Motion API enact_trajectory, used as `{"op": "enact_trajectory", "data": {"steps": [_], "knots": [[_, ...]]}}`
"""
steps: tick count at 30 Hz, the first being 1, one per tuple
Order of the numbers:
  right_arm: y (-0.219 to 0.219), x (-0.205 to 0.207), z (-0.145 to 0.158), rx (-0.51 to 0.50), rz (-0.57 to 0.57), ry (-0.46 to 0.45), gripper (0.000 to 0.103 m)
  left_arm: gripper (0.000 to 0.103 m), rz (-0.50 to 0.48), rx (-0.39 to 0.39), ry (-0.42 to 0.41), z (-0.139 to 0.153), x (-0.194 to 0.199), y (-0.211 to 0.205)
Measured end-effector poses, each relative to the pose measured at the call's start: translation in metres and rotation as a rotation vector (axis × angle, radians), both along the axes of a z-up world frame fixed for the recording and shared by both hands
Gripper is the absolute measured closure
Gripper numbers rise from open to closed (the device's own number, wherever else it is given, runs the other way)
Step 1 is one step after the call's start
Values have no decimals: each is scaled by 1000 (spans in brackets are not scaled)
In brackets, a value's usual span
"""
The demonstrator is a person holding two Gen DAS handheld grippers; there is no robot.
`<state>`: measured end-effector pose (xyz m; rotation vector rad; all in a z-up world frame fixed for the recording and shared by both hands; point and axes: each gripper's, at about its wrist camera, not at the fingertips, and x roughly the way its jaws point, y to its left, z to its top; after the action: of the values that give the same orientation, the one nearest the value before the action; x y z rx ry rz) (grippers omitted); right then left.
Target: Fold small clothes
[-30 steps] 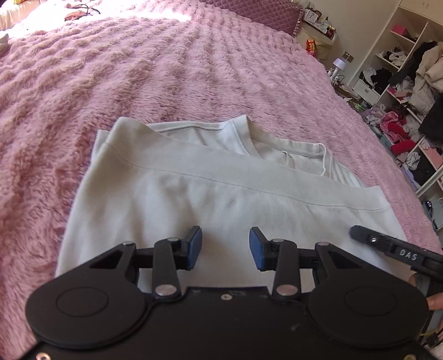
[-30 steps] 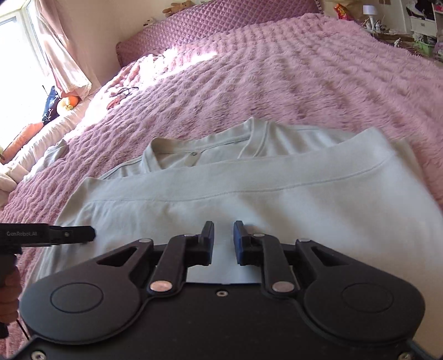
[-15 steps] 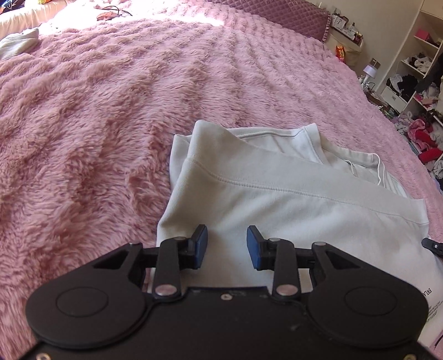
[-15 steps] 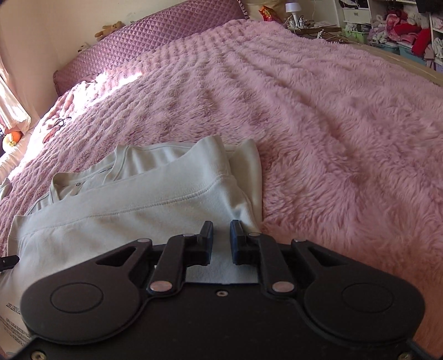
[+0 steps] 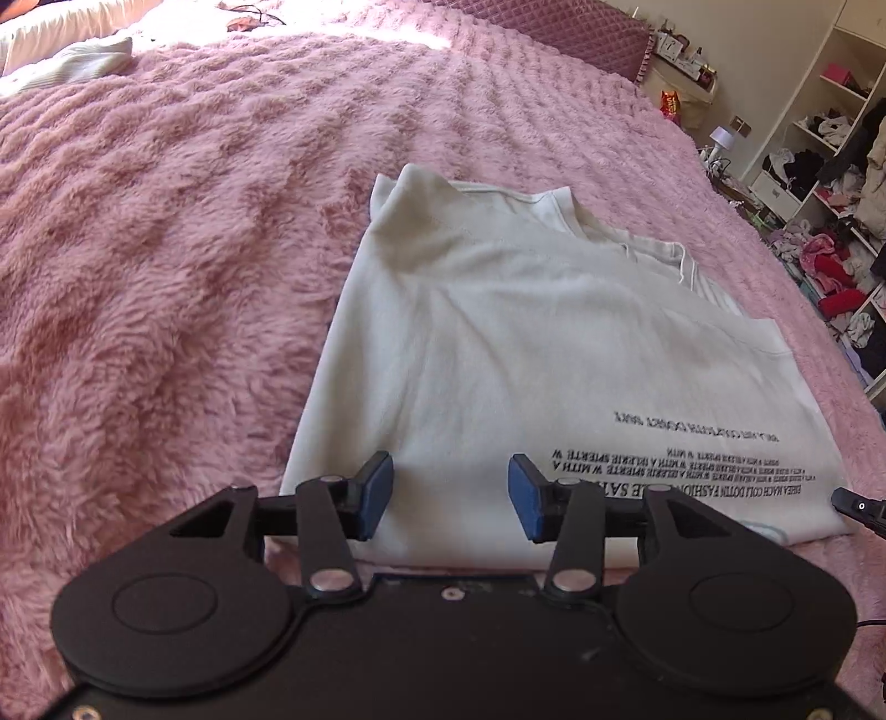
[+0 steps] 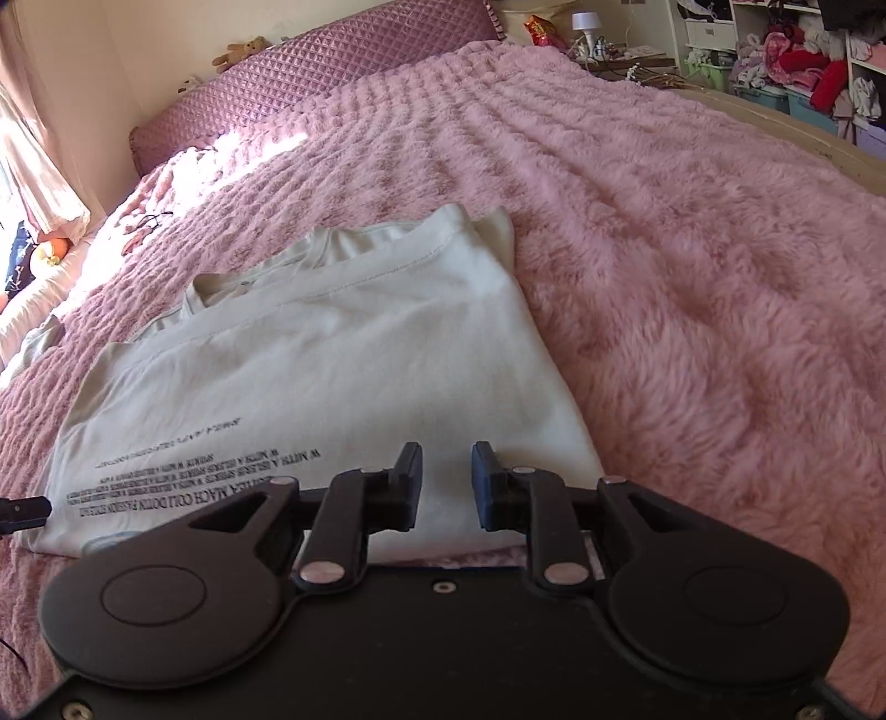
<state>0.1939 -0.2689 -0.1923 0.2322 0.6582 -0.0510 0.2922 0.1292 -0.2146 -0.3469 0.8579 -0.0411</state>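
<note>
From my left wrist camera, my left gripper (image 5: 451,495) hangs over the near left part of the shirt (image 5: 531,354), its blue pads (image 5: 377,493) spread wide with nothing between them. The shirt is cream, folded and lying flat on the pink blanket (image 5: 166,232), its neckline at the far end and lines of black print (image 5: 714,459) upside down near my right pad. The tip of my other gripper pokes in at the right edge, just beside the shirt's near right corner. Far off, a pale striped cloth (image 5: 77,61) lies on the blanket at the top left, and cluttered shelves (image 5: 830,183) stand at the right.

From my right wrist camera, my right gripper (image 6: 446,482) sits above the shirt's (image 6: 332,354) near right part, close to its right edge. Its jaws stand apart with a moderate gap, holding nothing. The print (image 6: 205,476) runs to the left of my left pad (image 6: 410,482). The blanket (image 6: 692,249) stretches away to the right, and a purple quilted headboard (image 6: 332,61) stands at the far end, with a small plush toy (image 6: 243,50) on top of it.
</note>
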Motion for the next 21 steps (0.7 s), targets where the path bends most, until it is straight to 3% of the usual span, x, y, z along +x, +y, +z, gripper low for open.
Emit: {"op": "enact_trajectory", "data": {"steps": [4, 7, 14, 19, 21], "knots": [[-24, -10, -16, 21, -87, -17, 90, 57, 48, -66, -10, -8, -8, 10], [-31, -19, -20, 96, -125, -32, 90, 57, 69, -38, -2, -4, -14, 16], [-9, -16, -23, -47, -106, -20, 90, 60, 80, -140, -9, -20, -21, 38], [-5, -18, -12, -51, -135, -3, 89, 60, 89, -120, -5, -10, -35, 36], [8, -23, 4, -42, -150, -47, 84, 60, 79, -116, -5, -9, -41, 37]]}}
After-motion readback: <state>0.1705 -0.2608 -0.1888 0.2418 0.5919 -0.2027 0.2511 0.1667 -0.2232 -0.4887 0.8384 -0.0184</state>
